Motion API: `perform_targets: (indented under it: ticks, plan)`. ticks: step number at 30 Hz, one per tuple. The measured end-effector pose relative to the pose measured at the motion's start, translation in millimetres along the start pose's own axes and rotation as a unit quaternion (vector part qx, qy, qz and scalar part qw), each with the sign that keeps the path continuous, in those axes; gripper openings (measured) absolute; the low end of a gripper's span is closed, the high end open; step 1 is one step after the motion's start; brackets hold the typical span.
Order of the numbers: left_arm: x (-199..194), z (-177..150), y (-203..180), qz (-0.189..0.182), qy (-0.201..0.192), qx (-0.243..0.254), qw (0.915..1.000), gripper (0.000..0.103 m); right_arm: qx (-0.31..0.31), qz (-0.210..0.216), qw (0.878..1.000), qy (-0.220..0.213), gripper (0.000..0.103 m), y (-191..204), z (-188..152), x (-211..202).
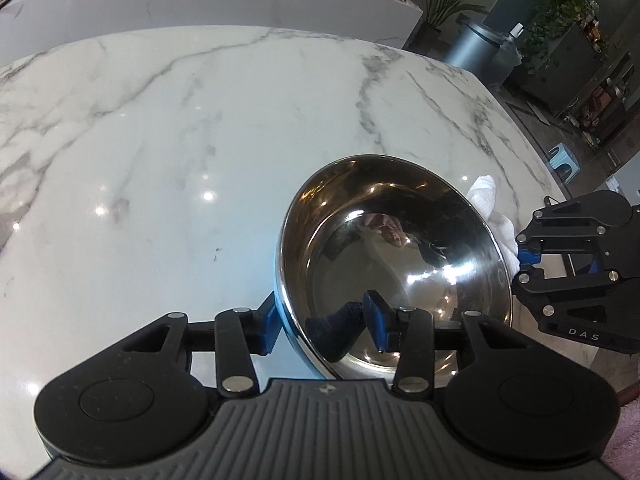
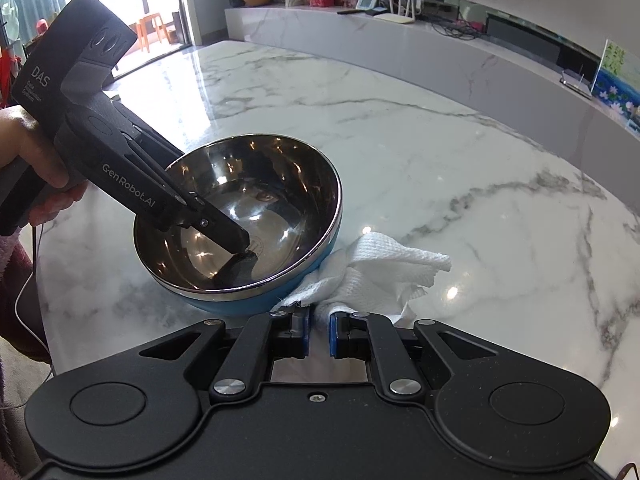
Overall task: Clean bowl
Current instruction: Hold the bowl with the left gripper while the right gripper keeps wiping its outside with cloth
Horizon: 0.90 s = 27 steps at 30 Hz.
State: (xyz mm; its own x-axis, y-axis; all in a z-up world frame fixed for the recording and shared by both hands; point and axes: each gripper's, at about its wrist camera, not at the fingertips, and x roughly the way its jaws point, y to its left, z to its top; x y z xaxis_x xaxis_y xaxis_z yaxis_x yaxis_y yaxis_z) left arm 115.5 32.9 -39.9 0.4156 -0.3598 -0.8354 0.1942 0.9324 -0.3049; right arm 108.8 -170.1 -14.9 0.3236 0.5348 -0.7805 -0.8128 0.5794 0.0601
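A steel bowl (image 1: 396,264) with a blue outside sits tilted on the marble table; it also shows in the right wrist view (image 2: 256,216). My left gripper (image 1: 324,320) straddles the bowl's near rim, one finger inside and one outside, with a gap left on both sides of the wall. It appears from the side in the right wrist view (image 2: 236,240). My right gripper (image 2: 319,334) is shut on a white crumpled cloth (image 2: 376,272) lying beside the bowl's right side. The cloth (image 1: 492,216) peeks out behind the bowl in the left wrist view, next to the right gripper (image 1: 524,260).
The white marble table (image 1: 180,140) spreads far and left of the bowl. Its right edge (image 1: 560,184) drops to the floor, with a blue stool (image 1: 562,158) and a bin (image 1: 474,46) beyond. A low marble counter (image 2: 400,40) with clutter runs behind the table.
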Motion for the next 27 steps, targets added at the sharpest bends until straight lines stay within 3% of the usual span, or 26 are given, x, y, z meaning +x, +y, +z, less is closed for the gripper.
perform_targets:
  ticks: [9, 18, 27]
  plan:
    - [0, 5, 1, -0.007, 0.01, 0.032, 0.9994, 0.036, -0.01, 0.003, 1.0, -0.006, 0.009, 1, 0, -7]
    - [-2, 6, -2, -0.005, 0.015, 0.059, 0.9981, 0.036, 0.015, -0.01, 0.997, -0.077, 0.009, -13, 5, -33]
    - [-2, 8, -3, -0.001, 0.014, 0.068, 0.9976, 0.036, 0.01, -0.004, 0.998, -0.057, 0.009, -9, 5, -26]
